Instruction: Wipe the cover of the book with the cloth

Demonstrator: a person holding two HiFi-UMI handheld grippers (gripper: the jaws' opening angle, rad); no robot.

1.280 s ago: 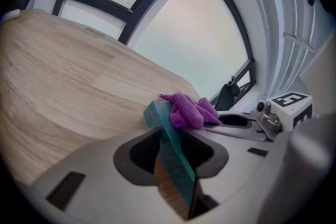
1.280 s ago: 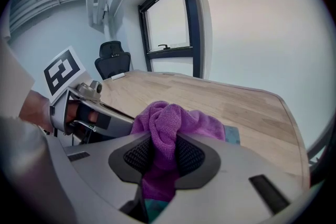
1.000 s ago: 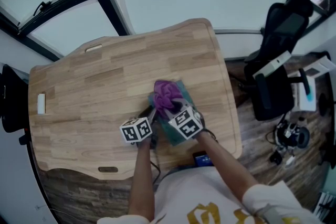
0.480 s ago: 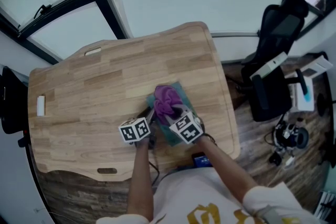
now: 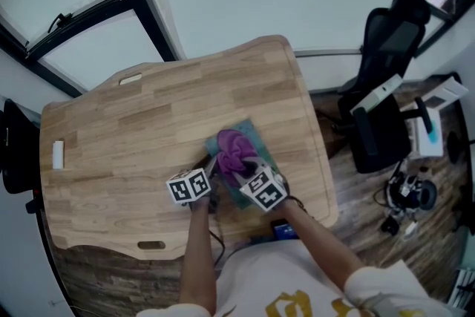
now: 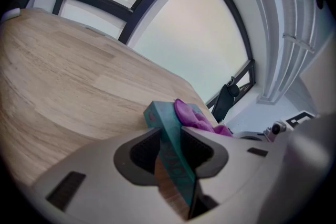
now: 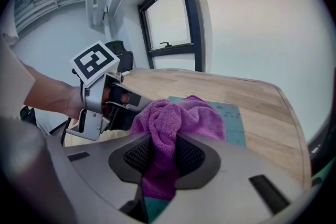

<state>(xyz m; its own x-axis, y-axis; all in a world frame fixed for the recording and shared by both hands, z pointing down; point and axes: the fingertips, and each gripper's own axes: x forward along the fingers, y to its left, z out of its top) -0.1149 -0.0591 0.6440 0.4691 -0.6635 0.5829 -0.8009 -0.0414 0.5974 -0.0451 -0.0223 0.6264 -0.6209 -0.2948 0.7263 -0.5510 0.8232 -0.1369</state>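
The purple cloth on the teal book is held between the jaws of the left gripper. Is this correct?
Not quite. The right gripper, not the left, holds the purple cloth on the teal book: the right gripper view shows its jaws pinching the cloth. The left gripper is shut on the book's edge instead.

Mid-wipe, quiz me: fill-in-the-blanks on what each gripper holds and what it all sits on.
The left gripper is shut on the edge of the ____.
The right gripper is shut on the purple ____.
Both of those things are over the wooden ____.
Missing words: book; cloth; table.
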